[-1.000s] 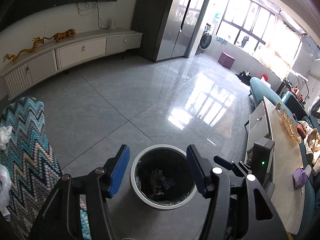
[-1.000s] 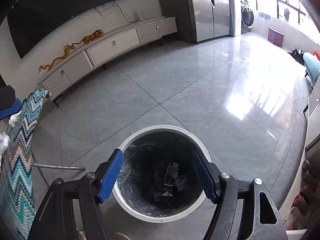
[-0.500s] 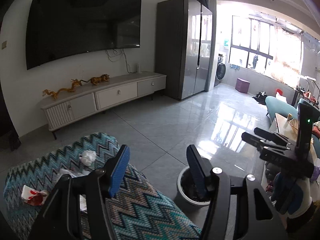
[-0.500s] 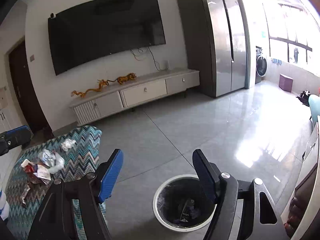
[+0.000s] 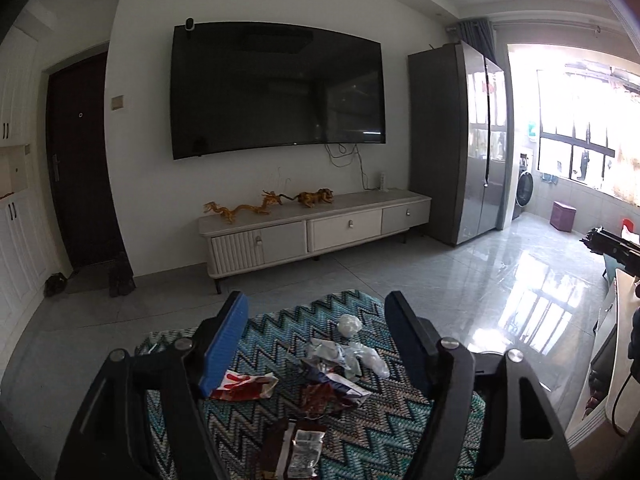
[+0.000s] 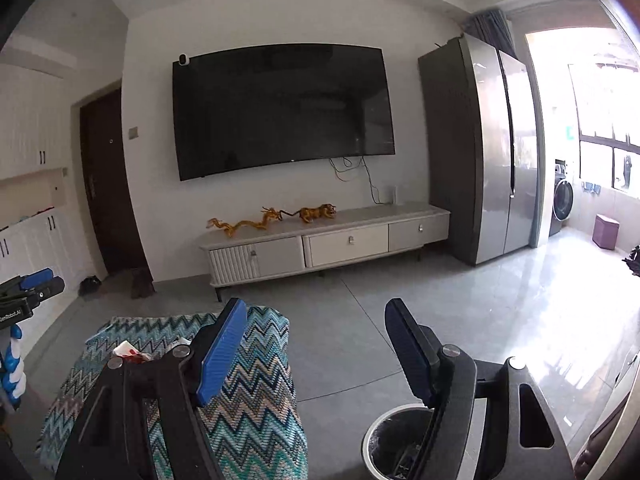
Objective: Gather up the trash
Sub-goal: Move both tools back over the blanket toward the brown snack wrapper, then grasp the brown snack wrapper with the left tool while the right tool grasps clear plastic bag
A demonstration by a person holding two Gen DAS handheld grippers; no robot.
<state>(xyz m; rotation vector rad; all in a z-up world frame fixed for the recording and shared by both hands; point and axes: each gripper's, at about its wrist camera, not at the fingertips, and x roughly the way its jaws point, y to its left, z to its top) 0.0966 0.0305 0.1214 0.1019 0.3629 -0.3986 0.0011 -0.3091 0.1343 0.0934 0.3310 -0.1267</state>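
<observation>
My left gripper [image 5: 316, 344] is open and empty above a zigzag-patterned cloth surface [image 5: 264, 332] strewn with trash: a red and white wrapper [image 5: 244, 386], a crumpled white wad [image 5: 349, 325], clear plastic wrappers [image 5: 348, 354], a red-blue wrapper [image 5: 334, 390] and a brown packet [image 5: 296, 446]. My right gripper [image 6: 316, 344] is open and empty, held between the cloth surface [image 6: 256, 412] and the white trash bin [image 6: 394, 440] with a black liner on the floor at lower right. A red and white wrapper [image 6: 128, 351] shows behind its left finger.
A TV cabinet [image 5: 312, 232] with gold figurines stands against the far wall under a big TV [image 5: 276, 88]. A tall grey fridge [image 6: 480, 152] is to the right. Grey tiled floor [image 6: 400, 304] lies between. The other gripper shows at the left edge [image 6: 28, 288].
Both grippers have tilted up and pulled away from over the bin. The left one has swung left over the patterned cloth with the trash. Both have stayed open.
</observation>
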